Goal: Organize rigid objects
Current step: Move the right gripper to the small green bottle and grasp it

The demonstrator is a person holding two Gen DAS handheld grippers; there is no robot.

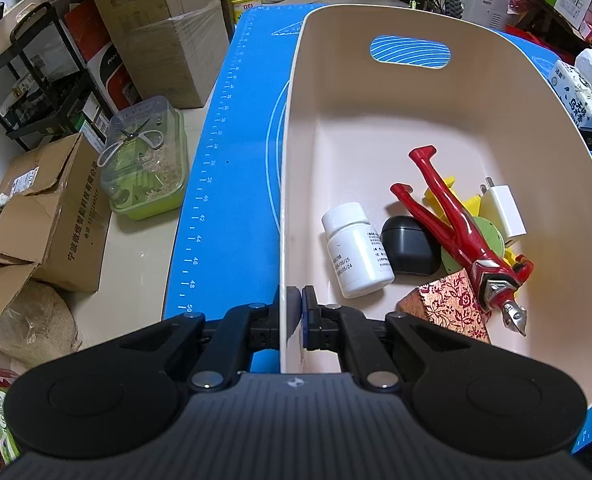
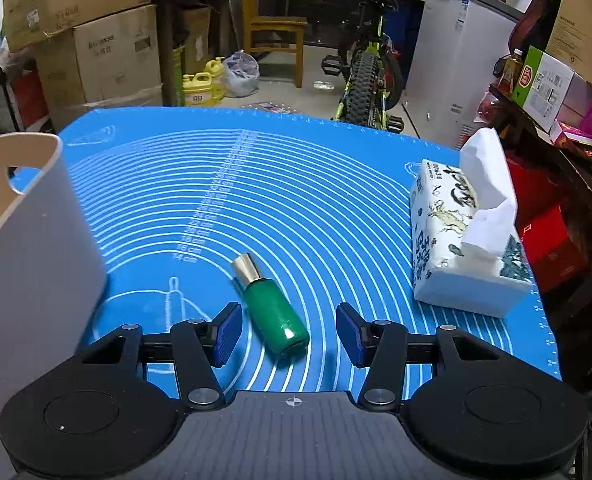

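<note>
Presently, left gripper (image 1: pixel 296 312) is clamped on the near wall of the cream bin (image 1: pixel 292 184). Right gripper (image 2: pixel 289 332) stands spread wide, green bottle (image 2: pixel 274 310) lying between its fingers on the blue mat (image 2: pixel 315 200).

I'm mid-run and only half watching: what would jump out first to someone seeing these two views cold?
The cream bin on the blue mat, its near wall pinched by the left gripper, with a red toy figure sprawled over the items inside. Then the green bottle lying on its side between the right gripper's open fingers.
</note>
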